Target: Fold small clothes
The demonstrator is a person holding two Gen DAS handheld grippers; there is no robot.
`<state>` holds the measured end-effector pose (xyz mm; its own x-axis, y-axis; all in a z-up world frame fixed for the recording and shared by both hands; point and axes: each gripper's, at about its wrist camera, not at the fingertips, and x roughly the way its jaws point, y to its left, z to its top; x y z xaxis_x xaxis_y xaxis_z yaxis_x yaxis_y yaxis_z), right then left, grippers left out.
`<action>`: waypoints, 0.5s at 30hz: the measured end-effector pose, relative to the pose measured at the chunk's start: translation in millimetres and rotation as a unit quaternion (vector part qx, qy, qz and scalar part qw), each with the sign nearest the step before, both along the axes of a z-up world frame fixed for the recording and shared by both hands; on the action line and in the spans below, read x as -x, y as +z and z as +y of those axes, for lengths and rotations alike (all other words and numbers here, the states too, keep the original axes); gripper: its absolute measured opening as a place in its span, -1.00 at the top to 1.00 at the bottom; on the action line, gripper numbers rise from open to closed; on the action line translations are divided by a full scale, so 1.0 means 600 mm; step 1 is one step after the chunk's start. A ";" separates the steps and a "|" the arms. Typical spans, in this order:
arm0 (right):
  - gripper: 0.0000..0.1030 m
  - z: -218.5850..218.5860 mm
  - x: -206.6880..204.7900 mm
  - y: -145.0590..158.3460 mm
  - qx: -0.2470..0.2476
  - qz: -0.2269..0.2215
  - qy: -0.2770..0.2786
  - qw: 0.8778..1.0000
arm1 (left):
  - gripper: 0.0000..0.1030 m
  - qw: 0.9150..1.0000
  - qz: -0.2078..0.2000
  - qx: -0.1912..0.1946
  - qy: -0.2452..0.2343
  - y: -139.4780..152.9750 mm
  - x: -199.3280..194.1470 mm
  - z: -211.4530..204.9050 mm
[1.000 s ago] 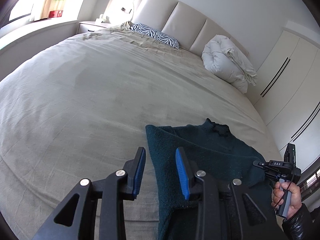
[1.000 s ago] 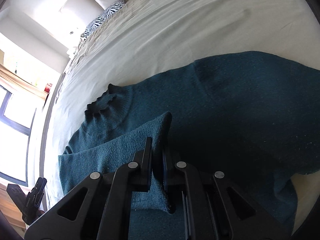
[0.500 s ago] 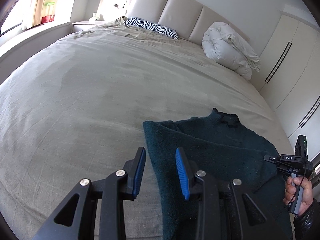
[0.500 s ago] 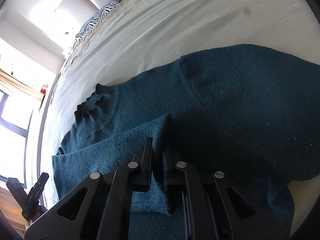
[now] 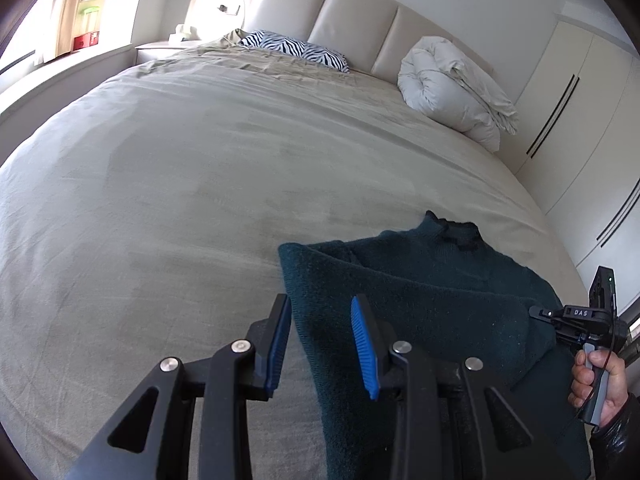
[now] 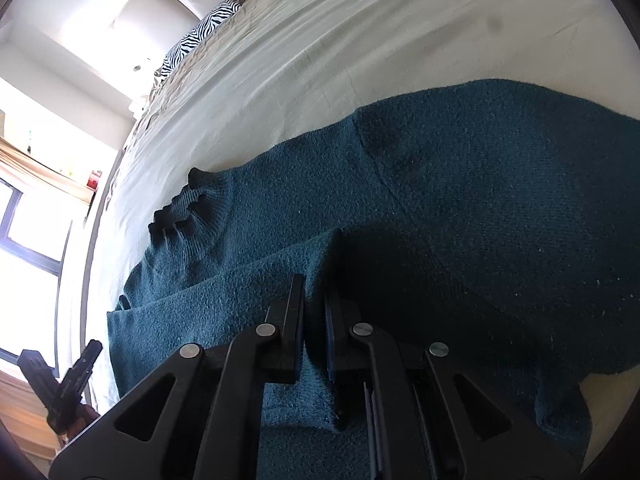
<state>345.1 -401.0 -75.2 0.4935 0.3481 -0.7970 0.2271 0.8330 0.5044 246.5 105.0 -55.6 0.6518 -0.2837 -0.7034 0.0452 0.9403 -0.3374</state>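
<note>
A: Two grippers, one garment. Dark teal knit sweater [image 5: 432, 280] lay on the beige bedspread [image 5: 180, 184], near the foot end, toward the wardrobe side.

B: Left gripper [image 5: 320, 344]?

A: Jaws stood wide apart, blue pads [image 5: 280, 344] showing, nothing between them pinched. The folded edge of the sweater ran under the gap and past the right-hand pad; whether the pads touched the knit, I couldn't tell.

B: Right gripper [image 6: 316, 312]?

A: Narrow, clamped on a fold of the sweater. In the right wrist view the teal knit [image 6: 480, 200] bunched up between the two black fingers [image 6: 290, 320], and the held flap was laid over the body of the garment.

B: Collar?

A: Ribbed neck [image 6: 188, 208] visible, pointing toward the headboard side, flat on the bedspread [image 6: 360, 40]. One sleeve section spread off to the right in that view.

B: Anything else in frame?

A: Zebra-print pillow [image 5: 296, 50] at the padded headboard [image 5: 352, 20], a rolled white duvet [image 5: 452, 88] beside it, well apart from the sweater. White wardrobe doors [image 5: 580, 120] at the right. The person's right hand [image 5: 600, 384] gripped the other tool's handle at the left view's edge.
</note>
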 end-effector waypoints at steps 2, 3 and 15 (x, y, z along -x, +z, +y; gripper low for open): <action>0.85 -0.004 0.003 -0.002 -0.008 -0.004 -0.002 1.000 | 0.35 1.000 0.007 -0.004 -0.007 -0.010 -0.014 -0.005; 0.85 -0.005 0.005 -0.003 -0.010 -0.006 -0.002 1.000 | 0.35 1.000 0.012 -0.006 -0.007 -0.014 -0.022 -0.005; 0.81 -0.018 0.027 0.010 -0.014 -0.011 -0.008 1.000 | 0.36 0.998 0.002 -0.069 0.006 -0.022 -0.020 -0.018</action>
<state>328.8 -411.6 -69.4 0.5167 0.3611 -0.7763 0.2296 0.8150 0.5320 258.6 94.0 -68.8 0.6520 -0.1754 -0.7377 0.0316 0.9783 -0.2046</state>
